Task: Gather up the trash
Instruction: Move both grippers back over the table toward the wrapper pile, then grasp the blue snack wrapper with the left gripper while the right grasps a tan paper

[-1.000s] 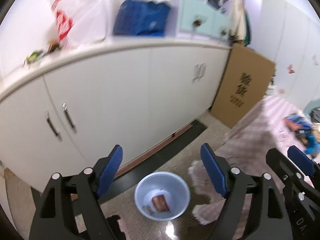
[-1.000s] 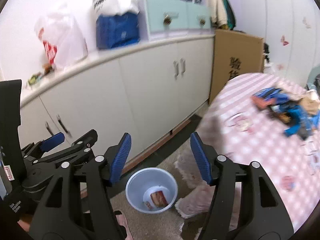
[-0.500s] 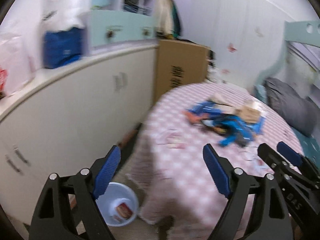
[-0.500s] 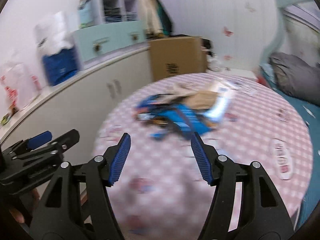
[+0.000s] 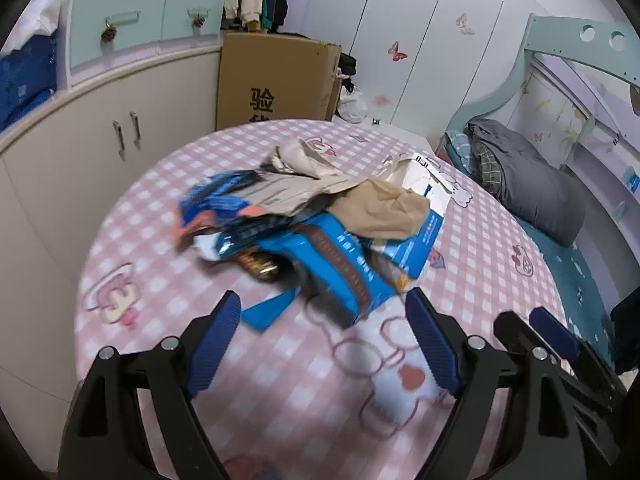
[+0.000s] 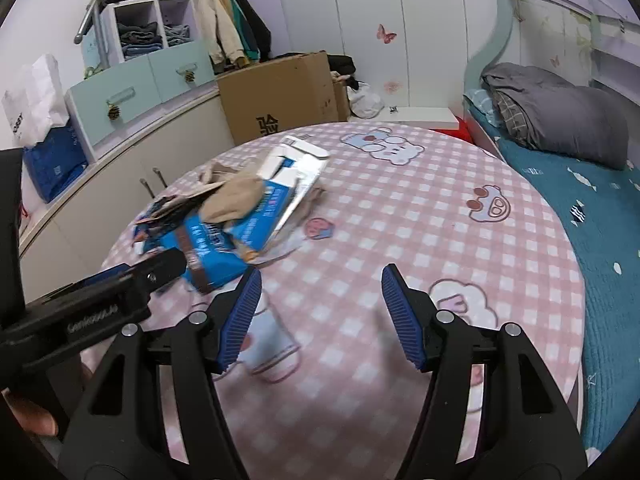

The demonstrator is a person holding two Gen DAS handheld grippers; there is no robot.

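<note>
A pile of trash (image 5: 312, 216) lies on the round table with the pink checked cloth (image 5: 280, 380): blue cartons, tan crumpled paper, wrappers and a white box. The pile also shows in the right wrist view (image 6: 236, 216), at the table's left. My left gripper (image 5: 324, 340) is open and empty, above the table just short of the pile. My right gripper (image 6: 318, 316) is open and empty, over bare cloth to the right of the pile. The left gripper's body (image 6: 100, 304) shows at the right view's left edge.
White cabinets (image 5: 100, 128) run along the left wall, with a cardboard box (image 5: 276, 80) beyond the table. A bed with a grey duvet (image 6: 560, 120) stands at the right. The waste bin is out of view.
Both grippers swung up and right, from the blue bin on the floor to above the table. The trash pile came close in front; both grippers stayed open.
</note>
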